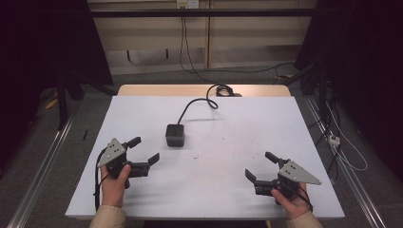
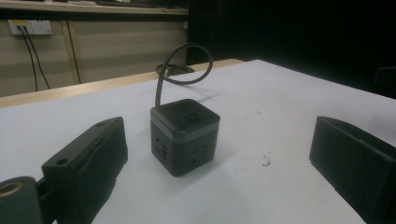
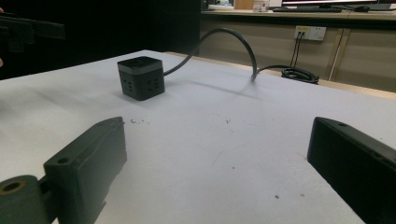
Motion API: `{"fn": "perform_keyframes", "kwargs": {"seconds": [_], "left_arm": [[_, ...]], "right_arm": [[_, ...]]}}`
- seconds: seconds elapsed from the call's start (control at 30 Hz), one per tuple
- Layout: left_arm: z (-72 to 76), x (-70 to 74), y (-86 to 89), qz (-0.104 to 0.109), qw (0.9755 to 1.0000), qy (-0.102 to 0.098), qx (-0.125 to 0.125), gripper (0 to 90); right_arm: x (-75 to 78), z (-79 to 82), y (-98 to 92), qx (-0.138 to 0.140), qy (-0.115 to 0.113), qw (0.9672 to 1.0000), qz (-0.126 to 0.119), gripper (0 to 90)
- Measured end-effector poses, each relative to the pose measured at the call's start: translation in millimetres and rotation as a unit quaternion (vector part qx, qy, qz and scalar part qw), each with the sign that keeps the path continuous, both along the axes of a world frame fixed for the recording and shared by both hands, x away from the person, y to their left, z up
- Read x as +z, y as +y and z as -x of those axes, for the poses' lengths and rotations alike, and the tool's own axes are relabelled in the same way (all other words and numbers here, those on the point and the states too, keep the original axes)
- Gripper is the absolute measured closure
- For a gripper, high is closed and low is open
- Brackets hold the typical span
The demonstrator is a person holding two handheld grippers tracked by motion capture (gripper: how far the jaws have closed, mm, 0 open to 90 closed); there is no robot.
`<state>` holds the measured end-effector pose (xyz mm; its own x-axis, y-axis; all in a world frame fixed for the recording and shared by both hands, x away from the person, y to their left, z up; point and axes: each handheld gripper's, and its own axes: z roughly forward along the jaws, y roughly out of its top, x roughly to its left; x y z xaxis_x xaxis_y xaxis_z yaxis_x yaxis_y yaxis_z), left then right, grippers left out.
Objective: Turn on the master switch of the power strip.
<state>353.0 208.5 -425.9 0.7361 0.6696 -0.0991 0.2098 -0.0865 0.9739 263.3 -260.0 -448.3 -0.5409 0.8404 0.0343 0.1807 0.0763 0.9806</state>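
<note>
A black cube power socket [image 1: 175,135] stands on the white table top [image 1: 228,156], a little left of centre; its black cable [image 1: 196,102] arcs back to a coil at the far edge. My left gripper [image 1: 145,149] rests near the left front, open, its jaws aimed at the cube [image 2: 185,135] a short way off, with nothing between them. My right gripper [image 1: 261,166] sits at the right front, open and empty, pointing across the table toward the cube [image 3: 140,77], which is farther from it.
The white sheet lies over a wooden table whose far edge [image 1: 204,90] holds the coiled cable [image 1: 223,90]. Small dark specks [image 1: 195,156] mark the sheet near the centre. Wall sockets [image 3: 310,32] and loose cables [image 1: 332,137] lie beyond the table.
</note>
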Motion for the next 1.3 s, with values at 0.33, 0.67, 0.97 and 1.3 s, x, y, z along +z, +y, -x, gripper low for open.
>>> {"fn": "perform_keyframes", "kwargs": {"seconds": [0.33, 0.67, 0.97, 1.3], "left_arm": [[-5.3, 0.1, -7.6, -0.008, 0.9999, 0.0, -0.007, 4.1], [-12.8, 1.3, -14.0, 0.0, 1.0, 0.002, -0.004, 4.2], [-18.7, 2.6, -22.5, -0.003, 0.9999, 0.007, -0.011, 4.3], [-26.3, 2.8, -30.5, -0.009, 0.9998, 0.015, -0.007, 4.0]], "right_arm": [[-0.2, -0.2, -0.1, 0.0, 0.002, 1.0, -0.003, 4.0], [-0.1, -0.3, -0.2, 0.0, 0.002, 1.0, -0.002, 4.0], [-0.1, 0.1, 0.0, 0.001, 0.003, 1.0, -0.002, 4.0], [0.1, 0.3, 0.1, 0.001, 0.002, 1.0, -0.002, 4.1]]}}
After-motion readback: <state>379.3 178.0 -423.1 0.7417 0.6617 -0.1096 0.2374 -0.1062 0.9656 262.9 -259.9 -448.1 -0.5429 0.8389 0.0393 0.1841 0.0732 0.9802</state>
